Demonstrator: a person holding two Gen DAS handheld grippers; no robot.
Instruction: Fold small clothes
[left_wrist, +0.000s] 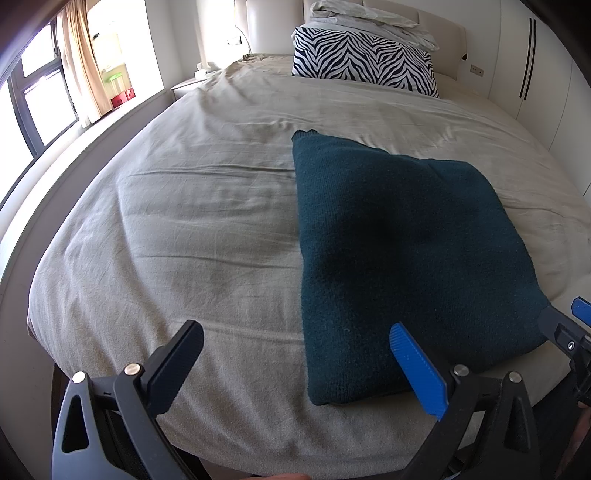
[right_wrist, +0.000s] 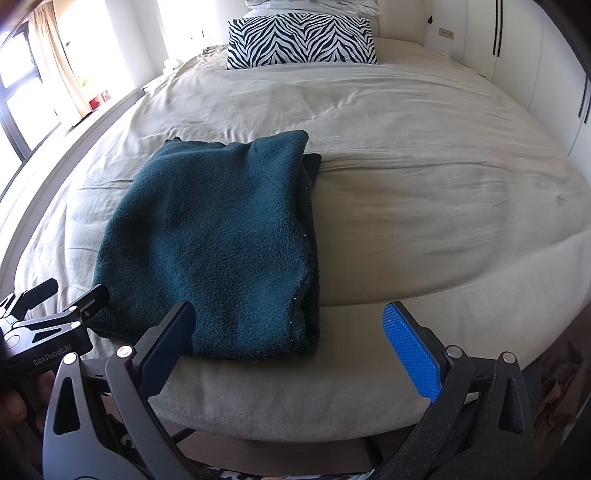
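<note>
Here the dark teal fleece (right_wrist: 218, 240) lies folded; both claws (left_wrist: 299, 365) (right_wrist: 291, 347) gape empty

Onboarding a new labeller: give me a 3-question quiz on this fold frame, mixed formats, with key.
1. True or false: the left gripper is clamped on the teal fleece garment.
2. Multiple choice: what lies at the head of the bed? A) a zebra-print pillow B) a laundry basket C) a red blanket
3. Fill in: in the right wrist view, the layered open edges of the garment show along its ____ side.

Key
1. False: both the left and the right gripper are open and hold nothing; the garment lies folded on the bed.
2. A: zebra-print pillow.
3. Right, with the stacked edges visible there.
</note>
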